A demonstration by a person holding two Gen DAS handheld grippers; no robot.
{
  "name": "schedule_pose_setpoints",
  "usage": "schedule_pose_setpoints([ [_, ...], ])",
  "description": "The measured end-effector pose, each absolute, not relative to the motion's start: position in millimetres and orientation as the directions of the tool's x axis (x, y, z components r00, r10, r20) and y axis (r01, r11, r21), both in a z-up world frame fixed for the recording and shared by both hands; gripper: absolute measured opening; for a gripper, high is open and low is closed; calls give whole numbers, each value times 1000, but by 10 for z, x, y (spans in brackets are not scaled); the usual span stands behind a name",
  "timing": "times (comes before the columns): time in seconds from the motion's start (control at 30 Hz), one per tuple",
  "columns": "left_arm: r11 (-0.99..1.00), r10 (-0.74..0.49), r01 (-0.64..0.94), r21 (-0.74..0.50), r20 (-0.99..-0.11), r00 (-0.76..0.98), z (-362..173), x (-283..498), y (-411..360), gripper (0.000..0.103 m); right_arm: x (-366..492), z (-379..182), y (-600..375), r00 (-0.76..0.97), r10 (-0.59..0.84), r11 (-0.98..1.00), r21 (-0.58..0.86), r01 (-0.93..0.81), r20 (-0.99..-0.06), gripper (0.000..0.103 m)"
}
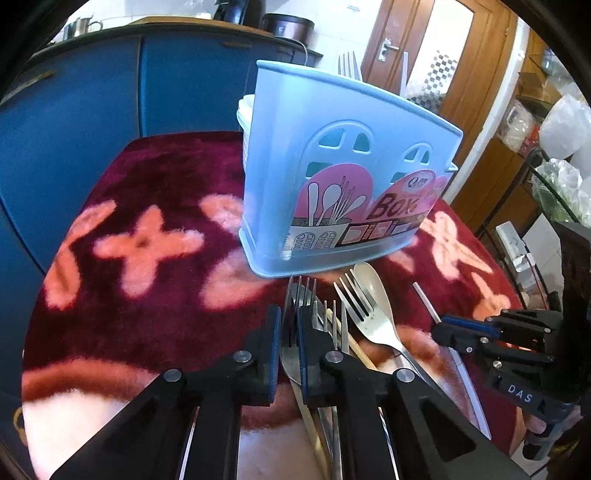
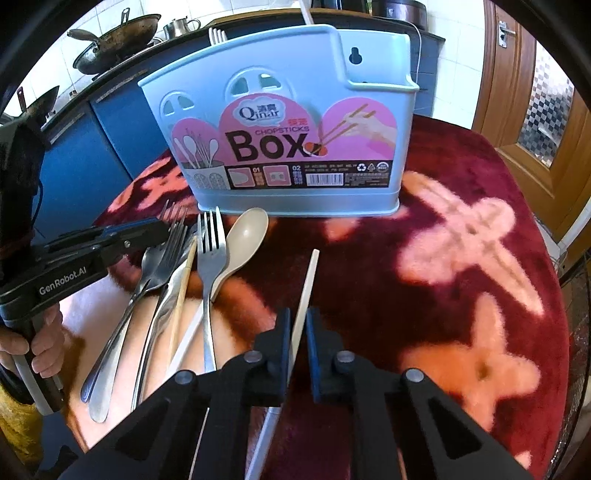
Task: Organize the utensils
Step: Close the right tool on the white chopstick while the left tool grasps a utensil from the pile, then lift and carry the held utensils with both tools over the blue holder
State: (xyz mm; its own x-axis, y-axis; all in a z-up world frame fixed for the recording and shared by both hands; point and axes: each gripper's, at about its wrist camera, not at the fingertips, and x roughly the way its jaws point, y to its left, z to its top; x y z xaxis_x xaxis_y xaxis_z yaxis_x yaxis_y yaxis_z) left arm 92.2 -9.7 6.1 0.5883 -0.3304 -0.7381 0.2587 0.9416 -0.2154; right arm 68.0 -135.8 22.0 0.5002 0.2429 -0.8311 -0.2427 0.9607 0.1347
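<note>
Both wrist views look steeply down, close over the utensils [image 1: 354,317], sharing the chopsticks box [image 2: 288,122].

On the cloth in front of me I count three metal forks [image 2: 210,243], one beige spoon [image 2: 243,240], one wooden chopstick [image 2: 183,291] and one white chopstick [image 2: 304,291]. One blue chopsticks box [image 2: 280,122] stands behind them, fork tines [image 2: 217,35] poking above it.

Pale blue utensil box [image 2: 280,74] with pink label, dark red blanket [image 2: 461,177] with pink flower pattern, beige spoon [image 2: 247,229], blue cabinets [image 1: 110,92] far.
</note>
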Motion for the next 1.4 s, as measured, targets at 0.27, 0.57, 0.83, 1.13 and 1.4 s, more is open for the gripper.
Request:
schedule_pose_setpoints([
  [0.27,971,-236,176,-161,-751,617,110,759,88,8,619,234,-1507,494,247,962,149,-230,-834,8],
  [0.57,957,-289,139,-257,-772,566,9,721,337,9,655,214,-1488,469,251,960,157,-232,-847,8],
  [0.83,908,-408,138,-396,-756,512,-73,841,412,11,804,199,-1503,399,285,950,199,-242,-872,8],
  [1.13,912,-403,165,-377,-742,535,-13,789,370,8,922,194,-1524,332,300,944,230,-236,-894,7],
  [1.4,929,-358,168,-329,-688,631,294,585,410,4,728,373,-1646,426,341,938,276,-209,-838,6],
])
